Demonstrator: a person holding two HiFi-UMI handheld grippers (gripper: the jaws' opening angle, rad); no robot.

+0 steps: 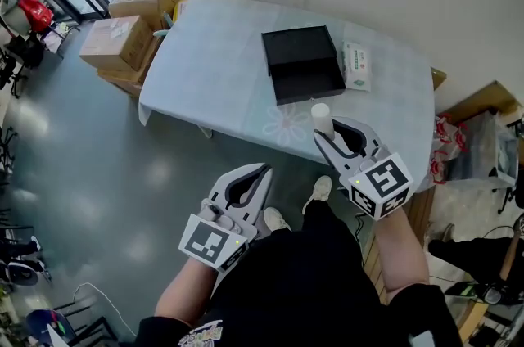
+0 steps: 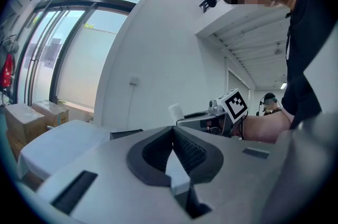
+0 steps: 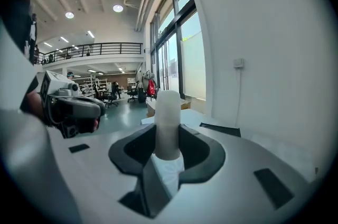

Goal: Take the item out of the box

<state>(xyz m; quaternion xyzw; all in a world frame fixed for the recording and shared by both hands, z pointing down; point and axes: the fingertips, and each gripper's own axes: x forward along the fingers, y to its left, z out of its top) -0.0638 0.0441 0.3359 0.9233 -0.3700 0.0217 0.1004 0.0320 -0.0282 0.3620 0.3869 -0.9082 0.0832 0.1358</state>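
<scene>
A white cylindrical bottle (image 3: pixel 168 122) stands out between the jaws of my right gripper (image 3: pixel 168 136), which is shut on it. In the head view that right gripper (image 1: pixel 327 132) holds the bottle (image 1: pixel 321 118) up near the table's front edge, away from the box. The black box (image 1: pixel 303 63) lies open on the pale blue table (image 1: pixel 213 67), its lid folded back and its tray looking empty. My left gripper (image 1: pixel 255 178) hangs low in front of the person's body, off the table, shut with nothing in it; its own view shows the left gripper (image 2: pixel 172 136) with jaw tips touching.
A white packet with green print (image 1: pixel 357 65) lies right of the box. Cardboard boxes (image 1: pixel 131 18) are stacked on the floor beyond the table's left end. A wooden unit (image 1: pixel 483 116) and bags stand at the right. The person's legs and shoes (image 1: pixel 321 190) are below.
</scene>
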